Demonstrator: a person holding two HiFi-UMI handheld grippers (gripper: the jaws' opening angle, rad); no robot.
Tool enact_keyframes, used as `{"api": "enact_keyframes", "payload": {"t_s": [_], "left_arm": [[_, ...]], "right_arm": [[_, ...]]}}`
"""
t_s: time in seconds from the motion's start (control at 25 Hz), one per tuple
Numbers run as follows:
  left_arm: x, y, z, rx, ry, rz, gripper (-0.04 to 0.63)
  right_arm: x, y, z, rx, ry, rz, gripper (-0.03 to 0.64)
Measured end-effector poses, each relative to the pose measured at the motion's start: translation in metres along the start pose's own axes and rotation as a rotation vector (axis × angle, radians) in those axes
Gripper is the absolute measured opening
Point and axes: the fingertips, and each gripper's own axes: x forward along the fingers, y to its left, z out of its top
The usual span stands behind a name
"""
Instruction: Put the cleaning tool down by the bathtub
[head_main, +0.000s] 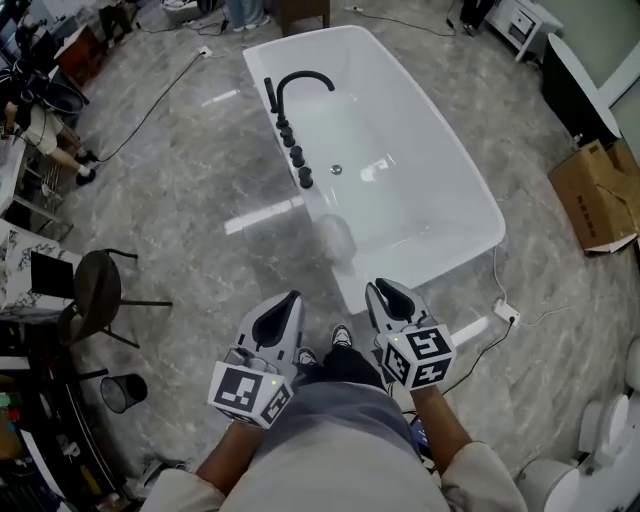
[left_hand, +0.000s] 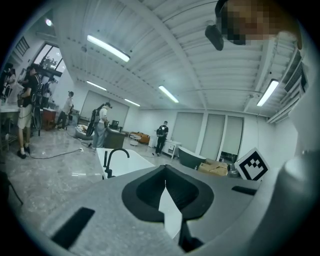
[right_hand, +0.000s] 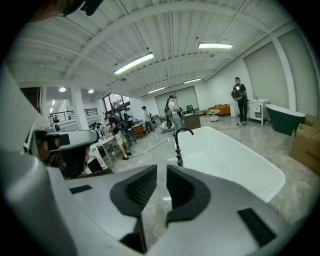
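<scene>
well, the cleaning tool can't be told for sure: only a pale blurred shape (head_main: 337, 238) sits at the white bathtub (head_main: 478, 212) near rim. left gripper (head_main: 290, 300) jaws meet, empty; right gripper (head_main: 378, 288) jaws slightly apart, empty.

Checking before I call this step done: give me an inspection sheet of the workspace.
Surface: grey marble floor, glossy.
Job's things: white bathtub with black faucet; pale blurred shape at its near left rim, maybe the cleaning tool.
Clutter: cardboard box right; black chair and wire bin left.
Grippers: left hand-held gripper shut, empty; right hand-held gripper slightly open, empty.
Cables: floor cable far left; power strip with cord by the tub's near corner.
Surroundings: open hall, people standing far off.
</scene>
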Motion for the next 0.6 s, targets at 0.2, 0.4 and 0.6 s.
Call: {"api": "enact_keyframes", "payload": {"t_s": [0.2, 0.4, 0.6], "left_arm": [[-0.02, -0.006, -0.006, 0.003, 0.013, 0.0, 0.01], [-0.034, -0.013, -0.003, 0.002, -0.001, -0.004, 0.011], [-0.049, -0.019, -0.003, 0.002, -0.009, -0.02, 0.009]], "right_arm": [[-0.037, 0.004, 0.015, 0.001, -0.039, -0.014, 0.055], [-0.065, 0.005, 0.031, -0.031, -0.079, -0.017, 0.054], [-0.088, 0.017, 0.028, -0.026, -0.097, -0.014, 0.049]]}}
